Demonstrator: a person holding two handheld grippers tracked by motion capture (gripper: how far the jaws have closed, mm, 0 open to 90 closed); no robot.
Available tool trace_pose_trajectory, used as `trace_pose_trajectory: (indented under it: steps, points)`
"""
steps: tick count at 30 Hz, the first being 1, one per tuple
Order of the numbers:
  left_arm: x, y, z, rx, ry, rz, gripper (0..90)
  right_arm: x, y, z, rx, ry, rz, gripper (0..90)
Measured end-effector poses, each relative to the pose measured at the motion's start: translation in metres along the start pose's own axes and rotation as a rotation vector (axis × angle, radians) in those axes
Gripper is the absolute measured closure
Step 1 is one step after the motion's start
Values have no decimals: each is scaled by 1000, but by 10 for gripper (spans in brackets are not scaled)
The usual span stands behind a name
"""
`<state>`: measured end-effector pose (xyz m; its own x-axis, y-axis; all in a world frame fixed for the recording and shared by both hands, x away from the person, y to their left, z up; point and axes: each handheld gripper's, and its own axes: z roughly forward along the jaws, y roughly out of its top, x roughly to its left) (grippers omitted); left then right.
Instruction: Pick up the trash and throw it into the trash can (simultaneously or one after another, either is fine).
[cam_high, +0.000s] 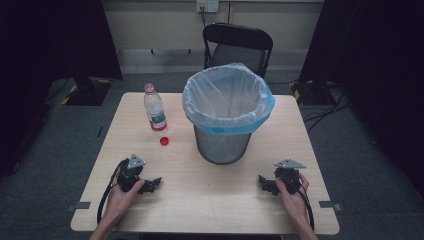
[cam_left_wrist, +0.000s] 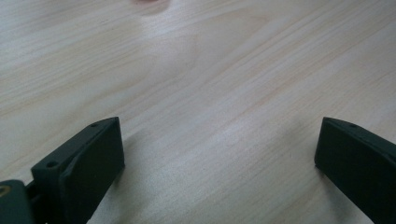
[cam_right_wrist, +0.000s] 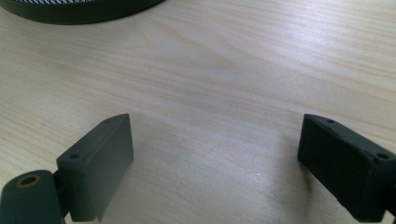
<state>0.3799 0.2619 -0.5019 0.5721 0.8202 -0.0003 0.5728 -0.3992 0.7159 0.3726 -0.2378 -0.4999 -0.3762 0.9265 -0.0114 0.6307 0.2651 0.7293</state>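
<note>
- Bare wood of the pale table (cam_high: 210, 200) is seen between the left gripper (cam_high: 150, 186) and right gripper (cam_high: 266, 184); both are held wide, gripping nothing.
- A clear uncapped plastic bottle (cam_high: 155, 109) is stood far left, its small red cap (cam_high: 164, 141) just beside it.
- A dark mesh bin (cam_high: 222, 145), lined with a translucent bag (cam_high: 227, 100), is placed centrally; no contents can be made out.

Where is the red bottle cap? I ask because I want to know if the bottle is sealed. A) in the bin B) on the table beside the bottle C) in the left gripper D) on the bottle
B: the cap lies on the table, just right of the open bottle.
</note>
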Motion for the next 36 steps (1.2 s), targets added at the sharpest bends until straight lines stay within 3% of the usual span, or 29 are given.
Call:
trace_pose_trajectory:
  steps: [8, 13, 14, 16, 19, 22, 24, 26, 30, 32, 36]
  points:
    - [1, -2, -2, -1, 3, 3, 19, 0, 0, 0, 0, 0, 0, 95]
    - [3, -4, -7, -28, 26, -27, 121, 0, 0, 0, 0, 0, 0, 95]
    - [5, -4, -9, -27, 25, -34, 180, 0, 0, 0, 0, 0, 1, 95]
    - [7, -5, -9, -28, 27, -40, 182, 0, 0, 0, 0, 0, 1, 95]
    - [12, -4, -10, -44, 24, -87, 190, 0, 0, 0, 0, 0, 1, 95]
    - [15, -4, -12, -75, 21, -89, 195, 0, 0, 0, 0, 0, 1, 95]
    - [16, -2, -12, -98, 42, -92, 205, 0, 0, 0, 0, 0, 1, 95]
    - [21, 2, -14, -85, 33, -83, 208, 0, 0, 0, 0, 0, 1, 95]
    - [25, 8, -17, -128, 33, -84, 208, 0, 0, 0, 0, 0, 1, 95]
    - [29, 13, -14, -103, 25, -75, 206, 0, 0, 0, 0, 0, 1, 95]
    - [36, 25, -11, -130, 3, -93, 198, 0, 0, 0, 0, 0, 1, 95]
